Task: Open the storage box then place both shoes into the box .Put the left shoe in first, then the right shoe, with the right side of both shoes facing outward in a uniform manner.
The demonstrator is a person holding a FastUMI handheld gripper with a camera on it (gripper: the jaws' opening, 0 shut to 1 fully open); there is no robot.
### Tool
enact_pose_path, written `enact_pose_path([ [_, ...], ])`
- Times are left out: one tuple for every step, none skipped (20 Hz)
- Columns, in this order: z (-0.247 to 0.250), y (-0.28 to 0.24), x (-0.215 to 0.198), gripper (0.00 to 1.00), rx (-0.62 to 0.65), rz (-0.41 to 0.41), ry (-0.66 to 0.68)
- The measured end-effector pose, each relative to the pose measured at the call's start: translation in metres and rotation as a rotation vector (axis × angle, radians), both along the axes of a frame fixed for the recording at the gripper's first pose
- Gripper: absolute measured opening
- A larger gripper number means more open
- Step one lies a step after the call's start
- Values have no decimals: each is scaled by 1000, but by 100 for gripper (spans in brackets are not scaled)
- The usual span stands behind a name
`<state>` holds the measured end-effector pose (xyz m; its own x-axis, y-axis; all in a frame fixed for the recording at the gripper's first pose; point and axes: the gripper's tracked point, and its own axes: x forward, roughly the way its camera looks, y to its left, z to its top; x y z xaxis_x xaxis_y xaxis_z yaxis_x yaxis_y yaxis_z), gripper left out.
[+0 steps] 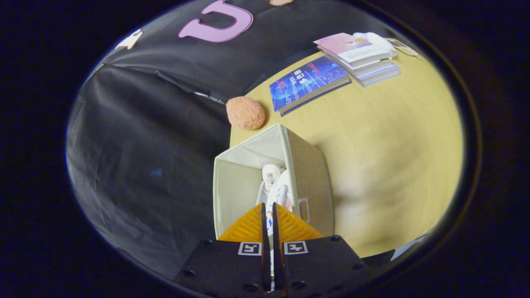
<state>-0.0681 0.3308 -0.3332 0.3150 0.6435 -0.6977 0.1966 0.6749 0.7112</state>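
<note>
The gripper (270,215) pinched a white shoe (276,191), its orange fingers nearly together, holding it inside the open storage box (308,174) at the desk (393,145) edge. Best lower it against the wall, right side outward, before releasing.

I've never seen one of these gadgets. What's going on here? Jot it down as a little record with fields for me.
tool: hand-held gripper, orange fingers nearly closed on a thin part of a white shoe
box: beige fabric storage box, open, on the table's edge
in box: the white shoe, just ahead of the fingers; whether one or two shoes, cannot tell
table: light wooden table
beyond box: orange fuzzy ball, blue book, stack of books
</note>
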Motion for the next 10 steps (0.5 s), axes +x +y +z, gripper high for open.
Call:
enact_pose_path([
  [1,-2,2,5,3,-3,-8],
  [2,-3,3,6,2,-6,-12],
  [4,-7,6,6,-3,-11,-21],
  [5,-11,10,6,-11,-17,-36],
  [8,-17,15,5,-19,-25,-60],
  [11,-24,22,5,-36,-35,-88],
  [16,-33,29,5,-57,-51,-129],
  [21,-44,39,5,-82,-66,-174],
  [29,-57,51,6,-112,-86,-228],
  [39,-67,59,6,-136,-103,-280],
])
